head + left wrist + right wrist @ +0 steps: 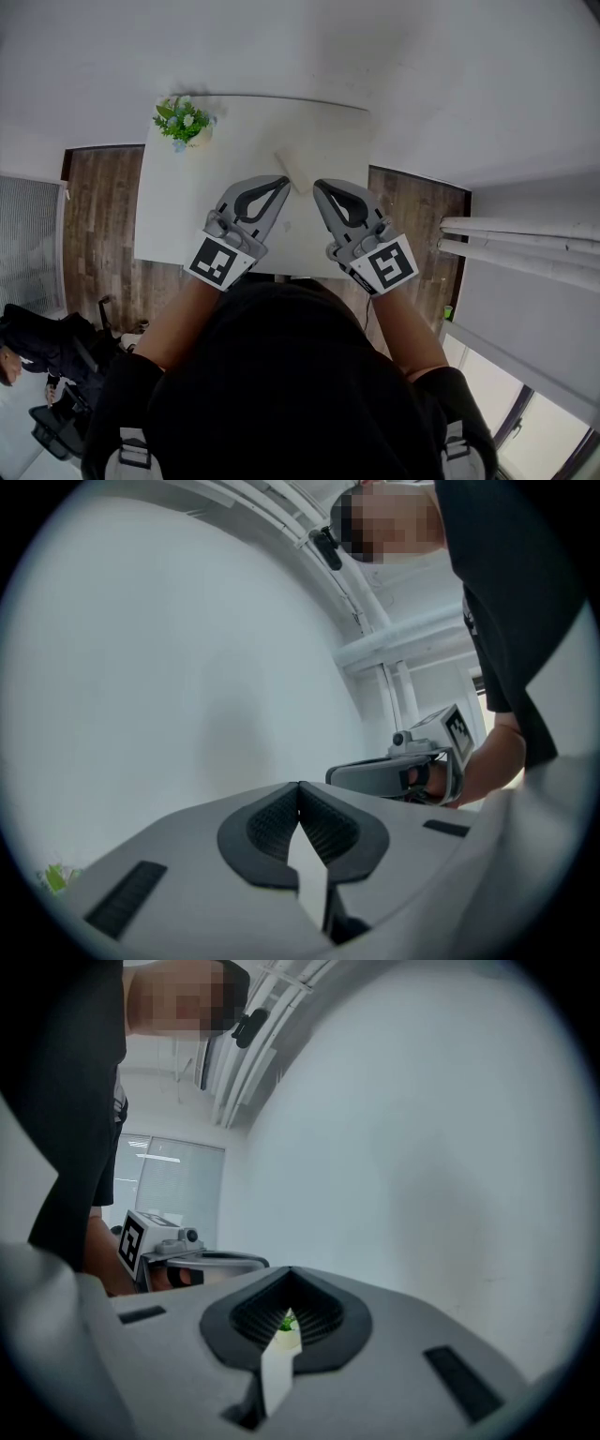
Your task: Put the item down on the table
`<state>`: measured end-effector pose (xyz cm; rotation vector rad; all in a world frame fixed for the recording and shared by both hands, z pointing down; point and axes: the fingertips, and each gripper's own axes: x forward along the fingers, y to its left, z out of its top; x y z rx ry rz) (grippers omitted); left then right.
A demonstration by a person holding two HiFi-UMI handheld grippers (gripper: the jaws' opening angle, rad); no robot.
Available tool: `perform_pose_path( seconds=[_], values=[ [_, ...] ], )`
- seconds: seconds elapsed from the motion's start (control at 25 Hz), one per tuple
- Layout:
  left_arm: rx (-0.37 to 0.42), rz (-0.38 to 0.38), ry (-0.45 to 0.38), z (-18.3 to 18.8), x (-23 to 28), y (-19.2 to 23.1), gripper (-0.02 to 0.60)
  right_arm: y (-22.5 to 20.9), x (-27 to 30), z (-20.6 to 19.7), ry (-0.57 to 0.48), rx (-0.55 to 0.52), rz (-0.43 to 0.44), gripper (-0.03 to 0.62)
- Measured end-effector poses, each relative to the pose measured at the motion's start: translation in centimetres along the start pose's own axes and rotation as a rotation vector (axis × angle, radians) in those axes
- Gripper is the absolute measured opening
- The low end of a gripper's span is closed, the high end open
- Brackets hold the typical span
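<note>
Here, left hand-held gripper (282,180) pressed together, right hand-held gripper (318,185) likewise, both angled inward.

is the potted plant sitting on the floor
No, the potted plant stands on the white table, near its far left corner.

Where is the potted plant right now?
In the head view, the potted plant stands on the table's far left corner, beyond the left gripper.
</note>
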<state>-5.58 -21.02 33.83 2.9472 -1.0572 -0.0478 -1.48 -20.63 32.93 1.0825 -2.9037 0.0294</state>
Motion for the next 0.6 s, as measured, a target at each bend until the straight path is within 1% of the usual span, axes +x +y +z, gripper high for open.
perform_pose_path(
  seconds=[0.32,0.6],
  values=[
    [-0.003,-0.007,0.001,-0.08,-0.41,-0.24,-0.006,0.14,-0.20,-0.77,0.030,-0.004,-0.026,0.000],
    [0.000,-0.009,0.005,-0.33,-0.75,-0.27,-0.006,0.62,-0.14,-0.82,0.016,0.001,-0.018,0.000]
  ],
)
